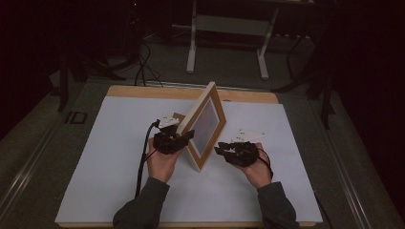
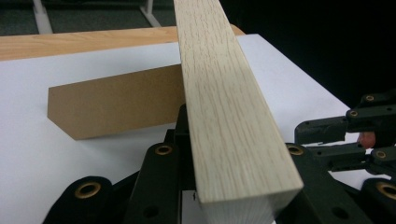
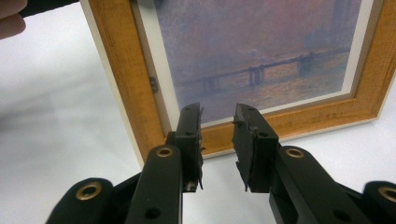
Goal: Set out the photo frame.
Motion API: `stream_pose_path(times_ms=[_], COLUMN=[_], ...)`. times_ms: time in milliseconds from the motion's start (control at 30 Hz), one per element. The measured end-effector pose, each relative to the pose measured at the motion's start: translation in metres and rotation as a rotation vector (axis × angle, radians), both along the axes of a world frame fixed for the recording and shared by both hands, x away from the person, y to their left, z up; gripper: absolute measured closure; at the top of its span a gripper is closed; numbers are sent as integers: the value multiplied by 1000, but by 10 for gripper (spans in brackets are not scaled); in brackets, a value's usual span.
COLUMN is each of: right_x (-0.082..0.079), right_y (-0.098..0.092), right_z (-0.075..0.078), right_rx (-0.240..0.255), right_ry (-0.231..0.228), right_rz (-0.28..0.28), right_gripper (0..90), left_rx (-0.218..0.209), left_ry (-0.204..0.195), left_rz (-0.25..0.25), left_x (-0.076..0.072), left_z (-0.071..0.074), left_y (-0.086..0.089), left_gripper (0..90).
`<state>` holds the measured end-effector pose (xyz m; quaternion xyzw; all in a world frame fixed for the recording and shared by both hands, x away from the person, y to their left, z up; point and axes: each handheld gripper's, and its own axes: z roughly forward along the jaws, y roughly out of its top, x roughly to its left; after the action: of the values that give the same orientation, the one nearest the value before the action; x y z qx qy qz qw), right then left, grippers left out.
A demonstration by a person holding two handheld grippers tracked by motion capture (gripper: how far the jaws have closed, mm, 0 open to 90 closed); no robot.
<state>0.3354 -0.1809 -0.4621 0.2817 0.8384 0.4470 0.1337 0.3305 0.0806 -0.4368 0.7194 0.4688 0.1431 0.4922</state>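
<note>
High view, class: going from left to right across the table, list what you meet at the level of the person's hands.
Left hand → left tongs → picture frame → right tongs → right hand.

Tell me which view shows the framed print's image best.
Right gripper view: the framed print faces the camera, its hazy bridge painting clear. High view shows it small and oblique. Left gripper view shows its wooden edge, gripped by the left gripper.
</note>
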Motion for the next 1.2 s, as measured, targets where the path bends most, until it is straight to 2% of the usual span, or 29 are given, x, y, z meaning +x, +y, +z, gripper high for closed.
stream_pose_path(times_ms=[167, 367, 467, 633, 1200], right_x=[0, 0, 0, 1, 4], right_y=[-1, -3, -4, -5, -10], right_z=[1, 2, 2, 2, 1], right_rx=[4, 9, 9, 9, 15], right_ry=[-2, -5, -7, -4, -2], right_rz=[-4, -9, -9, -13, -42], right_gripper=[717, 717, 718, 717, 718], left_rx=[-26, -33, -57, -63, -71], left_ry=[21, 38, 56, 72, 90], left_rz=[-42, -83, -108, -139, -215], left_x=[3, 5, 7, 8, 9], left_z=[0, 1, 1, 1, 1], left_y=[5, 9, 12, 15, 21], left_gripper=[731, 735, 738, 743, 749])
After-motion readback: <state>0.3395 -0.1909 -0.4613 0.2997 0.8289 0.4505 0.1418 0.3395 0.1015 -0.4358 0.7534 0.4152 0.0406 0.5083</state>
